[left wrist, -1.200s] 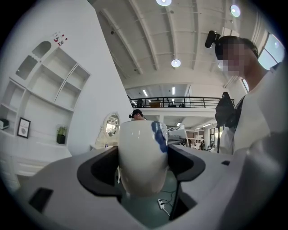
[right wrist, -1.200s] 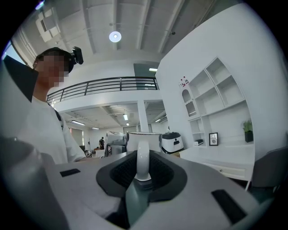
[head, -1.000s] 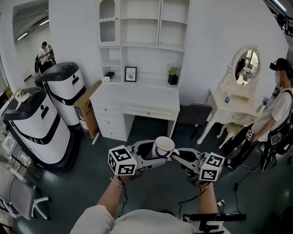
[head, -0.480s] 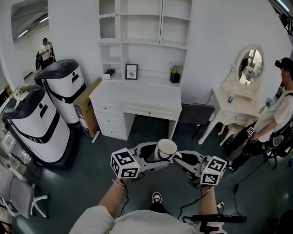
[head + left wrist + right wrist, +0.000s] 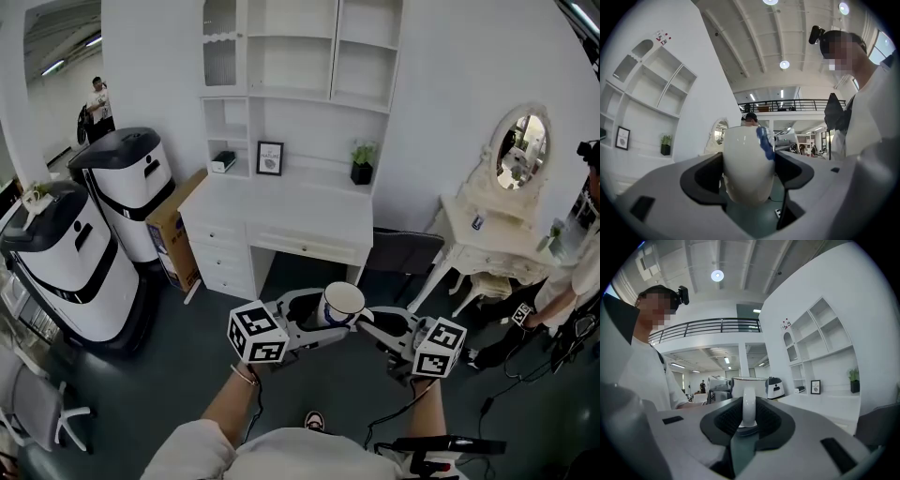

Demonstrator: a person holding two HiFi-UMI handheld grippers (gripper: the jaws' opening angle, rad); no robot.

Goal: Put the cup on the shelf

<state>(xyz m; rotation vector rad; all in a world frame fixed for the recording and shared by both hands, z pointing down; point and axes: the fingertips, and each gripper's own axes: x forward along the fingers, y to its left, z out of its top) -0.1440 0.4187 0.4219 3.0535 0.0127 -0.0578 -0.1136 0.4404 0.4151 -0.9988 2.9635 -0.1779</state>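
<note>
White room, with a white desk [image 5: 291, 202] and a shelf unit [image 5: 298, 89] on top of it against the wall. Head view: the cup [image 5: 339, 302] is up in the air in front of the desk, well short of the shelf, between the left gripper [image 5: 314, 319] and the right gripper [image 5: 367, 323]. Left gripper view: its jaws are clamped on the cup's body, one pad on each side. Right gripper view: its jaws are pinched onto the handle [image 5: 748, 404], and the cup is upright.

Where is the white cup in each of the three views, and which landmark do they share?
Head view: cup low centre, held by left gripper and right gripper.
Left gripper view: cup centre, body between the jaws.
Right gripper view: cup centre, handle between the jaws.
Shared landmark: potted plant.
</note>
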